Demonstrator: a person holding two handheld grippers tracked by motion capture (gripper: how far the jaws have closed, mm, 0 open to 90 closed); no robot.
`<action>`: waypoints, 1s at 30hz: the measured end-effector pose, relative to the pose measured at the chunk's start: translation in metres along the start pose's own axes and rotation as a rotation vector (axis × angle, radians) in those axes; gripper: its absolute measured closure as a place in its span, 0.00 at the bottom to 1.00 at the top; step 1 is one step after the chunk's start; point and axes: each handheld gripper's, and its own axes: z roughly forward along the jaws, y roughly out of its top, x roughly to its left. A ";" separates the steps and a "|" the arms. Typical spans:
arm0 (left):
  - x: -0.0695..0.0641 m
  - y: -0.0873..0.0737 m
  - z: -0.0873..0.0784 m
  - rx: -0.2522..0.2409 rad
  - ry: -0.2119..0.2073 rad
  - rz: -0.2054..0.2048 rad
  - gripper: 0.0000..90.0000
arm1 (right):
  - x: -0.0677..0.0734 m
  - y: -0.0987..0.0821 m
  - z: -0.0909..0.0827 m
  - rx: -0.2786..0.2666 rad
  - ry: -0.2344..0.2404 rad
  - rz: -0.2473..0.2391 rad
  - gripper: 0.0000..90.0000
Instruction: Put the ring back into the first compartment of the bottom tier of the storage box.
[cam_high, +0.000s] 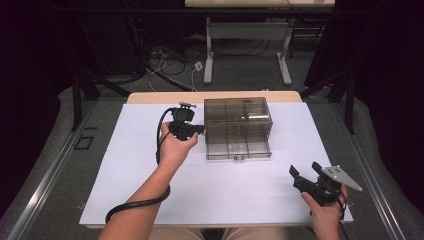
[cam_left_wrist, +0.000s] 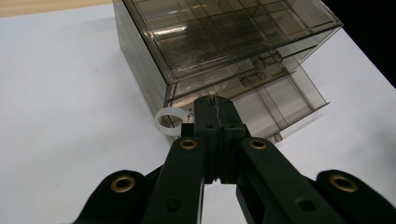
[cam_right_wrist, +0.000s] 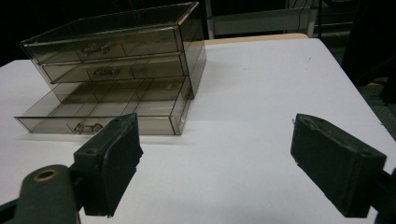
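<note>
Right gripper (cam_high: 303, 176): nearest the person, at the near right of the white table (cam_high: 150, 200); its jaws stand wide apart with nothing between them, well clear of the work.

Left gripper (cam_high: 200, 129): farther in, at the left end of the drawer box; jaws pressed fully together, and a small white ring (cam_left_wrist: 167, 122) sits right at their tip. Whether the ring is pinched by its edge or just lies beside the tip I cannot tell for sure; it looks pinched.

Drawer box (cam_high: 238, 120): smoky clear plastic organiser at the middle of the table, three drawers high. The bottom drawer (cam_high: 239, 146) is pulled out toward the person, its divided compartments open from above; the two upper drawers are pushed in.

Step in hand (judged): carrying the white ring to the pulled-out bottom drawer to drop it in.

How to do it well: bring the ring over the front of the box, not along its side wall, so the tip clears the upper drawers' overhang. Stop above one compartment, away from the dividers. Lower until the ring is inside the drawer walls, then part the jaws slowly so it falls flat instead of rolling off.

Risk: a thin ring gripped by its edge can twist out; keep the wrist steady.

Beyond: table edge, then floor with cables (cam_high: 170, 62).
</note>
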 end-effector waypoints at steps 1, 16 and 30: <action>0.000 -0.001 0.001 0.000 0.007 0.000 1.00 | 0.000 0.000 0.000 0.002 0.002 0.000 0.17; -0.004 -0.006 0.022 0.022 -0.008 -0.009 1.00 | 0.001 -0.001 0.000 0.000 -0.001 -0.004 0.17; -0.010 -0.013 0.037 0.036 -0.011 0.001 1.00 | 0.000 0.000 -0.001 0.003 -0.004 -0.003 0.17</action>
